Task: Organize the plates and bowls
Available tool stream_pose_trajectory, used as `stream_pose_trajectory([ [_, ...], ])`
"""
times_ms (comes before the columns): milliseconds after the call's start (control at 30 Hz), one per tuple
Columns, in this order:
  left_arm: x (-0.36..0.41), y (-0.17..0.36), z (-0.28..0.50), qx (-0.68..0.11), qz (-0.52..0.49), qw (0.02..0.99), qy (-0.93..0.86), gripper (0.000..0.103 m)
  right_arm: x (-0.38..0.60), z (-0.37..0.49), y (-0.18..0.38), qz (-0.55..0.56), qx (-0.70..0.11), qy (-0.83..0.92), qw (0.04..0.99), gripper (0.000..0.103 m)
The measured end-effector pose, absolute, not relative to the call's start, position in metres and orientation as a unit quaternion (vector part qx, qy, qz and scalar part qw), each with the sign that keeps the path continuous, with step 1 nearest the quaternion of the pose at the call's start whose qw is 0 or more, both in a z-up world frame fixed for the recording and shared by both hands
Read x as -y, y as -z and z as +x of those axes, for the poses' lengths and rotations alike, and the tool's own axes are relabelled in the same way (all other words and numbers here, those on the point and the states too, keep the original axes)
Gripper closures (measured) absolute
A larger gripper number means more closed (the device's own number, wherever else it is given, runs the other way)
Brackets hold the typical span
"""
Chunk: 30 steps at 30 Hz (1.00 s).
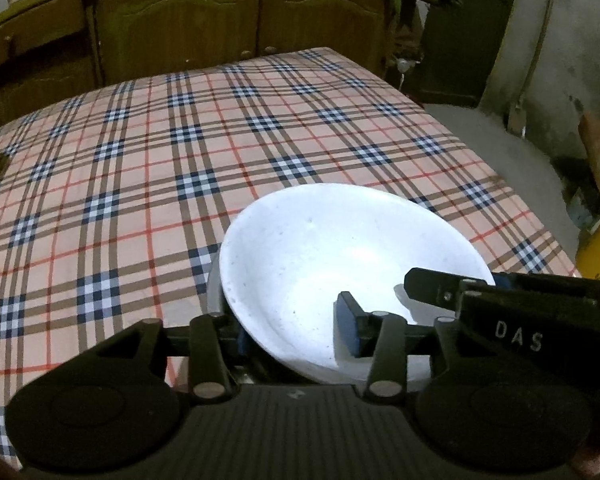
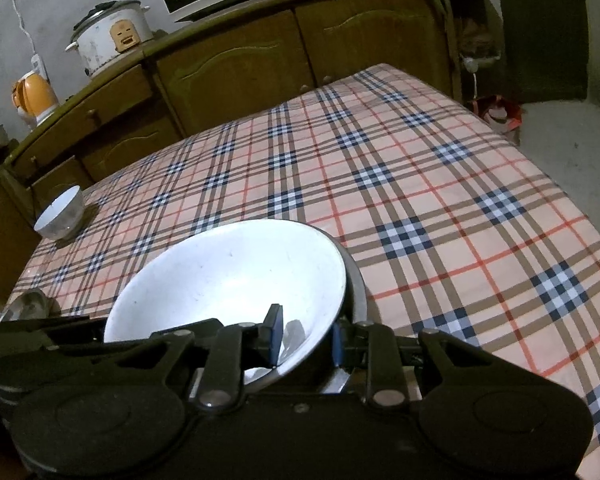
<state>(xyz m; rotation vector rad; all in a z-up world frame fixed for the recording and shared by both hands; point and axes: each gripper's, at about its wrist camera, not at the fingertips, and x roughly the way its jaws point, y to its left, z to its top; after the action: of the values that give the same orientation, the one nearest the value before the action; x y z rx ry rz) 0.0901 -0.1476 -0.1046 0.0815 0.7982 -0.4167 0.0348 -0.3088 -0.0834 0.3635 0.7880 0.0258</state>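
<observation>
On my left camera, the left tongs [image 1: 298, 330] clamp the near rim of the white bowl [image 1: 332, 264] over the tabletop [image 1: 148, 168]. My right camera alone shows a small bowl [image 2: 60, 212] far left; the right tongs [image 2: 306, 342] pinch the white bowl's [image 2: 228, 276] right rim.

Both grippers were low in their frames, pointing forward. The left gripper [image 1: 296, 334] had its jaws clamped either side of the bowl [image 1: 332, 264] wall, and the right gripper [image 2: 306, 340] did the same, one pad inside, one outside.
</observation>
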Motion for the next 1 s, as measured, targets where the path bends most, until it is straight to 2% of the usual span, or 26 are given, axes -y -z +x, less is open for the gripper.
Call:
stream_pose_trajectory([
  [367,0.145,0.105,0.084,-0.390,0.035,0.894,0.217,0.053,0.315,0.030,0.081,0.182,-0.396,-0.024,0.900,0.074],
  [500,0.145,0.104,0.084,-0.393,0.029,0.891,0.225,0.046,0.320,0.028,0.079,0.193,-0.394,-0.028,0.898,0.075],
  [633,0.147,0.104,0.082,-0.393,0.029,0.887,0.239,0.030,0.323,0.027,0.077,0.197,-0.388,-0.027,0.900,0.078],
  [1000,0.150,0.105,0.082,-0.407,0.042,0.877,0.252,0.022,0.328,0.025,0.077,0.213,-0.384,-0.029,0.898,0.081],
])
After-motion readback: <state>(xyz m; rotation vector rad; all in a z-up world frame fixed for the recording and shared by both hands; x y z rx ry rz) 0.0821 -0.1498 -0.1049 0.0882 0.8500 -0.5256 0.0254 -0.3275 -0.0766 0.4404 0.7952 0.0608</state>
